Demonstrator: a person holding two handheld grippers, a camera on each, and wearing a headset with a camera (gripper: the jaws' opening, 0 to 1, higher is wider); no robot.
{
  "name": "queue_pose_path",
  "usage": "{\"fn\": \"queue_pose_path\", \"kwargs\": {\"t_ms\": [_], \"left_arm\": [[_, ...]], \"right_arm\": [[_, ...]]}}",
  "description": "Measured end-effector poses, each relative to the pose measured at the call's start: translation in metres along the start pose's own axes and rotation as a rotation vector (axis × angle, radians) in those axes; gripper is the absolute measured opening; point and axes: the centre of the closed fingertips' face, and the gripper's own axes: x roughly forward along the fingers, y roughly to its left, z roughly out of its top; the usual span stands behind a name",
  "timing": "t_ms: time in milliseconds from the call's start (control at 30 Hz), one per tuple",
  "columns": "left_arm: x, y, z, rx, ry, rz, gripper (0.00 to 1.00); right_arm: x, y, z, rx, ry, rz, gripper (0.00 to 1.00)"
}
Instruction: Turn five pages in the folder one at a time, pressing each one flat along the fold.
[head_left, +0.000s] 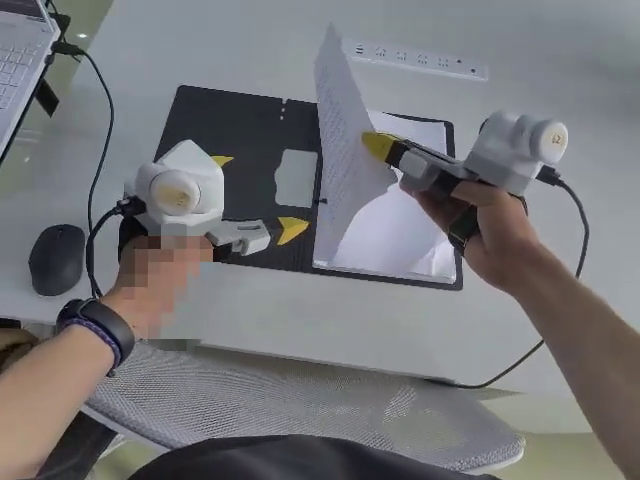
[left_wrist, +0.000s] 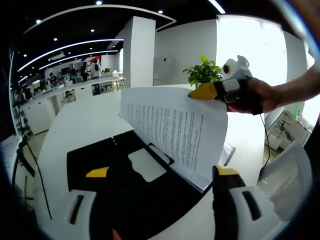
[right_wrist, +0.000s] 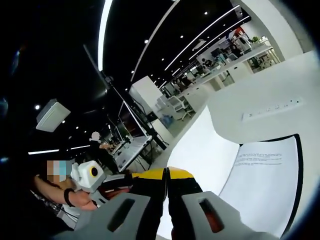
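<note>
Page (head_left: 342, 130) upright, pinched by right gripper (head_left: 377, 146) | left gripper (head_left: 257, 196) agape, empty, over folder (head_left: 235, 120) | mouse (head_left: 55, 258), power strip (head_left: 415, 58) nearby

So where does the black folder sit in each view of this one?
Head view: the folder lies open at centre on the white table.
Left gripper view: the folder is lower centre, below and left of the lifted page.
Right gripper view: the folder is a thin black edge at far right, bordering a printed page.
Shared landmark: the yellow-tipped right tongs, pinching the lifted page.
</note>
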Motion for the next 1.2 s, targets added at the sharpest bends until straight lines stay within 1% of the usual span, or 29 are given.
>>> {"fn": "queue_pose_path", "kwargs": {"t_ms": [100, 367, 467, 500, 600, 633, 833, 1000, 1200], "left_arm": [[-0.008, 0.007, -0.002, -0.011, -0.006, 0.019, 0.82], [-0.026, 0.017, -0.004, -0.026, -0.015, 0.054, 0.82], [-0.032, 0.022, -0.005, -0.043, -0.023, 0.068, 0.83], [-0.033, 0.023, -0.006, -0.047, -0.026, 0.071, 0.83], [-0.038, 0.025, -0.01, -0.041, -0.016, 0.079, 0.83], [-0.041, 0.025, -0.011, -0.05, -0.019, 0.079, 0.83], [-0.052, 0.028, -0.014, -0.061, -0.018, 0.09, 0.84], [-0.062, 0.033, -0.015, -0.06, -0.021, 0.098, 0.85], [-0.073, 0.04, -0.019, -0.072, -0.024, 0.118, 0.85]], "right_arm": [[0.01, 0.007, -0.004, -0.003, 0.013, 0.02, 0.0], [0.035, 0.023, -0.016, -0.001, 0.044, 0.062, 0.0], [0.042, 0.028, -0.02, -0.004, 0.059, 0.074, 0.0], [0.044, 0.03, -0.021, -0.006, 0.061, 0.077, 0.0], [0.051, 0.034, -0.024, -0.006, 0.073, 0.089, 0.0], [0.053, 0.034, -0.025, -0.008, 0.077, 0.092, 0.0], [0.069, 0.04, -0.036, -0.006, 0.107, 0.107, 0.0], [0.084, 0.041, -0.05, 0.005, 0.14, 0.115, 0.0], [0.102, 0.042, -0.073, 0.027, 0.185, 0.123, 0.0]]}}
